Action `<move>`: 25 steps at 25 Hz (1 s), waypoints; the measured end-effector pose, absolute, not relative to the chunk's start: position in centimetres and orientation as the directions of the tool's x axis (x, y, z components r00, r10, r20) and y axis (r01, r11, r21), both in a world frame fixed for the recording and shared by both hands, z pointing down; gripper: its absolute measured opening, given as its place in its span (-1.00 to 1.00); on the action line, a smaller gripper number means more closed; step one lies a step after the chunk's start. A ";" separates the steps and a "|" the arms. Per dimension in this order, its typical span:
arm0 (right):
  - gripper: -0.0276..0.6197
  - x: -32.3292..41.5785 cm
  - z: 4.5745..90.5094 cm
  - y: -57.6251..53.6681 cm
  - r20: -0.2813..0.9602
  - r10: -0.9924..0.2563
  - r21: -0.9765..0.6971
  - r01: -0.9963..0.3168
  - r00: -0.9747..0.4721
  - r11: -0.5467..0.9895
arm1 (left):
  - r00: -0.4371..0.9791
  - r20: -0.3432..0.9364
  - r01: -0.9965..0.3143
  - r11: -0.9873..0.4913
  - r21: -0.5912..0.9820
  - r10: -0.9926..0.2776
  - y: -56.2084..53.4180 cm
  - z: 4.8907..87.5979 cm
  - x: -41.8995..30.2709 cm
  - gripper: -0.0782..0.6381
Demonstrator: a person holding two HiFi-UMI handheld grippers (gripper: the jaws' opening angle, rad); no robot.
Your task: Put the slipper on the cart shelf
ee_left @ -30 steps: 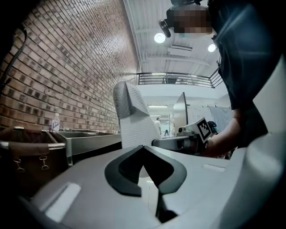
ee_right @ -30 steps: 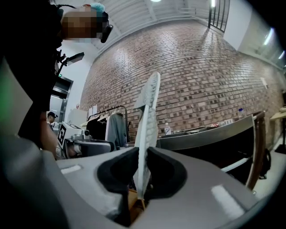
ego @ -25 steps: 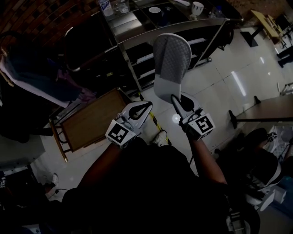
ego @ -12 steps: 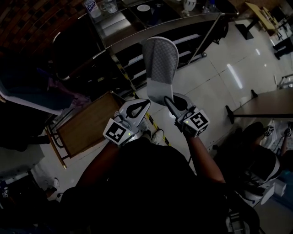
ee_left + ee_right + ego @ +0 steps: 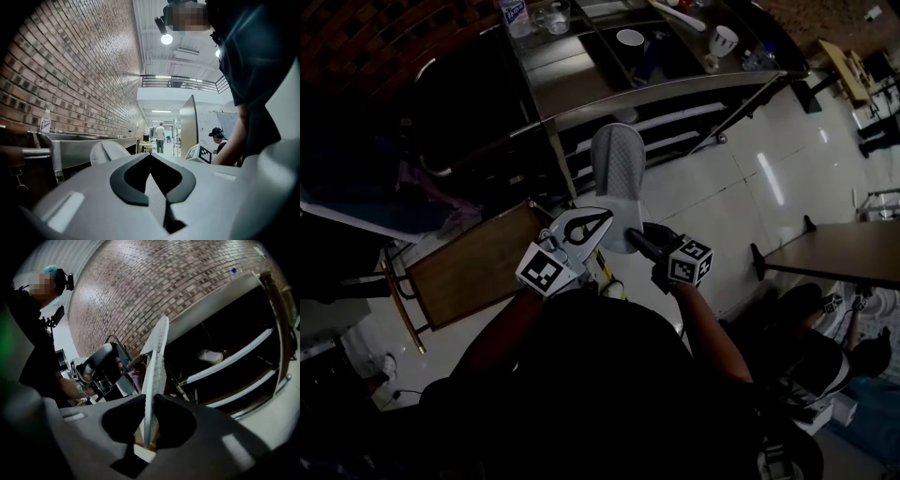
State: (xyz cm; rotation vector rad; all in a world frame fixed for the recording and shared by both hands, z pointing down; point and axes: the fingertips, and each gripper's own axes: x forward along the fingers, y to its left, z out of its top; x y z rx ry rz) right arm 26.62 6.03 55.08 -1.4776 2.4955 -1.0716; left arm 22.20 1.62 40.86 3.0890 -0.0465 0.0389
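R gripper (image 5: 636, 236) pinched the grey slipper (image 5: 619, 178) at one end, jaws clamped on its thin edge. In the right gripper view the slipper stood edge-on btwn the two jaws, its far end toward the brick wall (image 5: 187, 282). From the head view its textured face was turned up to the cam. The slipper was in the air, in front of the steel cart (image 5: 656, 94) and over the cart's lower shelves (image 5: 667, 120), not resting on any of them.

L gripper (image 5: 602, 217) sat just beside the slipper's held end, on its left. Its jaws were pressed together at the tips w/ nothing btwn them.

On the cart top: a plastic bottle (image 5: 516, 14), a glass (image 5: 551, 14), a bowl (image 5: 630, 37) and a cup (image 5: 724, 39). A wooden board in a metal frame (image 5: 469, 267) lay to the left on the glossy tile floor (image 5: 741, 197), and a table (image 5: 834, 253) stood well apart at right.
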 end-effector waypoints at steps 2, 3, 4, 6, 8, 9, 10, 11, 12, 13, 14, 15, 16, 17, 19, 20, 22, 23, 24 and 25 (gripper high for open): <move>-0.73 26.1 56.9 5.1 0.332 -0.749 -0.622 -0.729 -0.574 0.284 | 0.999 0.020 -0.042 -0.997 0.068 -0.041 0.1 41.3 22.1 -0.78; -0.73 25.7 57.8 4.7 0.351 -0.728 -0.640 -0.718 -0.589 0.273 | 0.999 0.019 -0.043 -0.996 0.072 -0.042 -0.5 41.6 22.0 -0.78; -0.73 25.4 58.6 4.4 0.368 -0.709 -0.657 -0.708 -0.602 0.260 | 0.999 0.022 -0.043 -0.996 0.075 -0.042 -1.0 42.0 21.9 -0.78; -0.73 25.1 60.2 3.7 0.399 -0.678 -0.680 -0.695 -0.617 0.232 | 0.999 0.029 -0.043 -0.996 0.081 -0.041 -1.8 42.6 22.0 -0.78; -0.73 25.3 61.6 3.0 0.422 -0.657 -0.696 -0.688 -0.625 0.206 | 0.999 0.032 -0.044 -0.996 0.079 -0.042 -2.5 42.9 22.2 -0.78; -0.73 25.4 62.1 2.6 0.427 -0.651 -0.704 -0.683 -0.628 0.197 | 0.999 0.032 -0.046 -0.996 0.079 -0.044 -2.8 43.0 22.2 -0.78; -0.73 25.5 62.3 2.0 0.427 -0.649 -0.710 -0.678 -0.630 0.191 | 0.998 0.032 -0.050 -0.995 0.081 -0.048 -3.1 43.1 22.3 -0.78; -0.73 25.7 62.4 1.3 0.423 -0.649 -0.717 -0.671 -0.633 0.188 | 0.998 0.033 -0.056 -0.995 0.083 -0.054 -3.5 43.1 22.5 -0.78; -0.73 26.0 62.6 0.7 0.418 -0.648 -0.725 -0.663 -0.636 0.183 | 0.998 0.035 -0.064 -0.994 0.083 -0.062 -3.9 43.3 22.7 -0.78; -0.73 26.3 63.0 0.1 0.416 -0.646 -0.734 -0.656 -0.640 0.177 | 0.997 0.037 -0.073 -0.994 0.079 -0.070 -4.4 43.5 23.0 -0.78; -0.73 26.7 63.6 -0.5 0.415 -0.642 -0.741 -0.649 -0.644 0.172 | 0.996 0.040 -0.081 -0.994 0.074 -0.079 -4.9 43.7 23.3 -0.78; -0.73 27.2 64.1 -1.2 0.414 -0.639 -0.746 -0.644 -0.648 0.169 | 0.995 0.044 -0.089 -0.994 0.066 -0.087 -5.4 44.1 23.7 -0.78; -0.73 27.7 64.4 -1.9 0.413 -0.637 -0.749 -0.640 -0.651 0.169 | 0.994 0.048 -0.097 -0.994 0.056 -0.094 -5.8 44.4 24.2 -0.78; -0.73 28.1 64.7 -2.7 0.411 -0.634 -0.752 -0.636 -0.655 0.170 | 0.994 0.050 -0.104 -0.994 0.045 -0.101 -6.2 44.6 24.6 -0.78; -0.73 29.0 65.1 -4.3 0.407 -0.625 -0.761 -0.626 -0.666 0.172 | 0.991 0.049 -0.122 -0.992 0.033 -0.121 -6.9 44.7 25.4 -0.78; -0.73 29.4 65.3 -5.1 0.403 -0.620 -0.766 -0.619 -0.674 0.175 | 0.990 0.051 -0.135 -0.990 0.033 -0.133 -7.3 44.8 25.7 -0.78; -0.73 30.2 65.8 -6.8 0.396 -0.609 -0.774 -0.607 -0.687 0.181 | 0.985 0.061 -0.162 -0.986 0.041 -0.160 -8.1 45.1 26.4 -0.78; -0.73 30.6 66.1 -7.7 0.395 -0.604 -0.775 -0.604 -0.692 0.184 | 0.983 0.067 -0.176 -0.983 0.045 -0.173 -8.6 45.3 26.8 -0.78; -0.73 31.0 66.4 -8.5 0.395 -0.600 -0.775 -0.603 -0.696 0.189 | 0.980 0.072 -0.189 -0.981 0.047 -0.185 -9.1 45.5 27.2 -0.78; -0.73 31.3 66.6 -9.3 0.395 -0.596 -0.774 -0.603 -0.699 0.194 | 0.977 0.078 -0.201 -0.978 0.049 -0.197 -9.6 45.8 27.6 -0.78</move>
